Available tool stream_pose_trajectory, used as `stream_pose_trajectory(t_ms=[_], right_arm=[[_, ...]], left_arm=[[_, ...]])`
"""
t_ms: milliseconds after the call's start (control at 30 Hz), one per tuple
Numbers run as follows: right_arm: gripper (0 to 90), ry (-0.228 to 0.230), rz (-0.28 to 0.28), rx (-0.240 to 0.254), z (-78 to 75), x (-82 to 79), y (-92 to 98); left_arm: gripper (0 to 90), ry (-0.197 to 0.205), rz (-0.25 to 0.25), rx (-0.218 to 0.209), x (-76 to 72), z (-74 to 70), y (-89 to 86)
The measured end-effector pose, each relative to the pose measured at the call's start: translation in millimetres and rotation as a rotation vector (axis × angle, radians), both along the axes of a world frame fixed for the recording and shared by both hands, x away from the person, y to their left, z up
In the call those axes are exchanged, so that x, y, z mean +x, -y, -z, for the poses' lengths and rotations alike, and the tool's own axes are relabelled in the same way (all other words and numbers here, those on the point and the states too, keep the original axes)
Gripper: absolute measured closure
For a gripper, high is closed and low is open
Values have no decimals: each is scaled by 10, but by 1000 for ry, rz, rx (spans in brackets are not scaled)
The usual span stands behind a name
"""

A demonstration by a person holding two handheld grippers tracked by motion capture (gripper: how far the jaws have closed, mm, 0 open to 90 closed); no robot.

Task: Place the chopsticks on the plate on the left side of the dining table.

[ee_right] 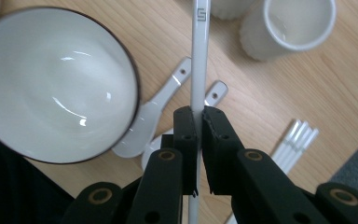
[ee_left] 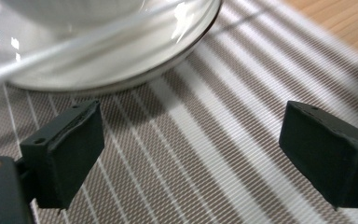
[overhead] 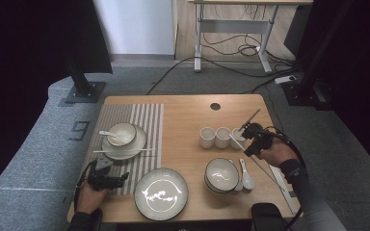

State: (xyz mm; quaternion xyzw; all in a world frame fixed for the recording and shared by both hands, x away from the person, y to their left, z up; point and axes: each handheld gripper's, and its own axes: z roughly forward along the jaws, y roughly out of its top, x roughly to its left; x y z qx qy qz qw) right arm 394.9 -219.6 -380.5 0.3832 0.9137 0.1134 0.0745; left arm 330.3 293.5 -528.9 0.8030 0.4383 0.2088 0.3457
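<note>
My right gripper point(ee_right: 196, 122) pinches one white chopstick point(ee_right: 199, 56) mid-length, above the bowl point(ee_right: 51, 84). It seems light, stiff and slippery. My left gripper point(ee_left: 191, 144) stands wide, empty.

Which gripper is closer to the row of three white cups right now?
Right. The right gripper, shut on a white chopstick, hangs just right of the cups. The left gripper sits open over the striped placemat at the table's near left, far from them.
</note>
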Motion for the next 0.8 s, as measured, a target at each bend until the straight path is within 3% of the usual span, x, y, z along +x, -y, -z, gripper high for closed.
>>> stream_pose_trajectory(t_ms=[300, 667, 800], right_arm=[[844, 16, -99, -16, -105, -30, -320], [844, 15, -220, -37, -131, -29, -690], [844, 11, -260, -42, -135, -38, -797]], left_arm=[[72, 26, 109, -46, -11, -194, 199], [96, 10, 270, -158, 47, -449, 457], [96, 7, 322, -150, 59, -526, 562]])
